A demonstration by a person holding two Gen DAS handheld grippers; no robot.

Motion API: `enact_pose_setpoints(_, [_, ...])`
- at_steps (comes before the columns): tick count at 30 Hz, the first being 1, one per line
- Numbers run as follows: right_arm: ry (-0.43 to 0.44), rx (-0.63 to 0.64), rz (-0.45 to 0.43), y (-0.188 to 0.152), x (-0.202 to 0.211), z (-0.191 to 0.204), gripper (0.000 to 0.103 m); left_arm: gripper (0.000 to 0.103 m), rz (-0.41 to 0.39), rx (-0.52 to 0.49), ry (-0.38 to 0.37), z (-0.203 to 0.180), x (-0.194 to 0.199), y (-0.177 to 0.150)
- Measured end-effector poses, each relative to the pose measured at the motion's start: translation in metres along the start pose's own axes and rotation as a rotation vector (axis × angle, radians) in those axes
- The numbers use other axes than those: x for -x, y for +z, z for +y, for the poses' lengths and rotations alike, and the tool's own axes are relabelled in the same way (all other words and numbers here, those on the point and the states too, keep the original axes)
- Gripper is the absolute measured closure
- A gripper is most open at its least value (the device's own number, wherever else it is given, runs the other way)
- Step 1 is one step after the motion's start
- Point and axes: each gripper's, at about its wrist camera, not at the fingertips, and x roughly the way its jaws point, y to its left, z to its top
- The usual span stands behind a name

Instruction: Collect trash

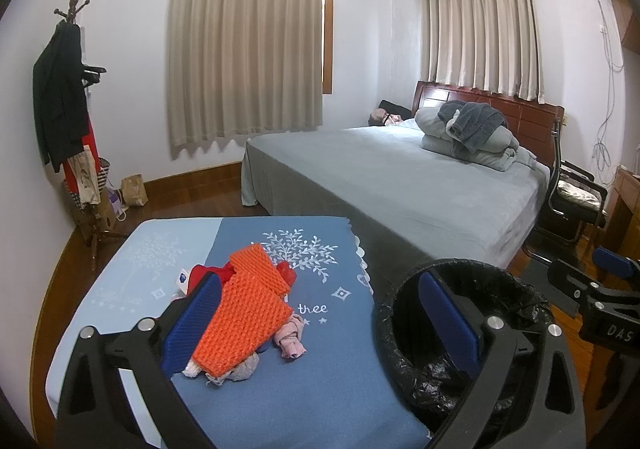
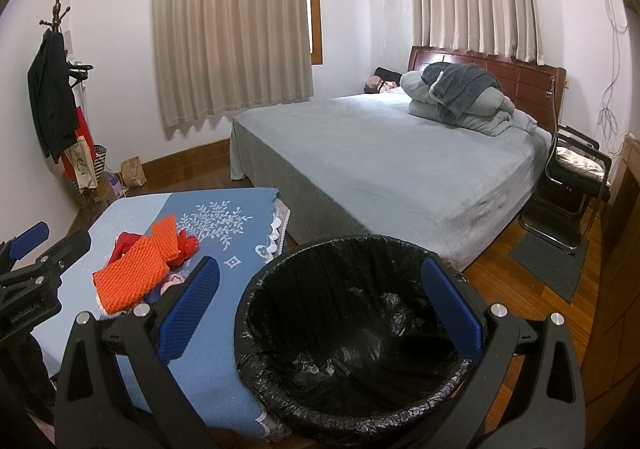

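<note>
Trash [image 1: 244,313], orange foam netting atop crumpled scraps, lies on the blue-clothed worktop [image 1: 320,389] beside the black-lined bin [image 2: 352,329]; both the left hand-held gripper [image 1: 320,329] and the right hand-held gripper [image 2: 320,313] gape wide, holding nothing.

We see a bedroom with pale walls [image 1: 132,29] and a wooden floor [image 2: 532,289]. Beige curtains [image 1: 248,45] cover two windows at upper centre and upper right. A bed [image 1: 400,177] under a grey cover fills the middle right, its red-brown headboard [image 1: 532,109] behind folded bedding [image 1: 468,137]. At left stands a coat rack [image 1: 68,89] hung with dark clothes; a black chair [image 2: 576,177] sits at far right.
</note>
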Motion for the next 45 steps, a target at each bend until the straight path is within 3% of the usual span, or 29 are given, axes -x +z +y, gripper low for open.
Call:
enact_pose_setpoints(16, [0.023, 0.002, 0.008, -0.006, -0.014, 0.015, 0.005, 0.006, 0.014, 0.036, 0.006, 0.013, -0.004, -0.007])
enact_pose_setpoints(26, [0.078, 0.007, 0.011, -0.017, -0.067, 0.046, 0.005, 0.006, 0.038, -0.011, 0.187, 0.069, -0.048, -0.033])
enact_pose_setpoints(31, [0.106, 0.015, 0.047, -0.023, -0.095, 0.063, 0.005, 0.014, 0.094, 0.014, 0.201, 0.096, -0.080, -0.045])
enact_pose_setpoints(45, [0.125, 0.064, 0.113, -0.026, -0.136, 0.094, 0.005, 0.014, 0.255, 0.062, 0.165, 0.122, -0.141, -0.075])
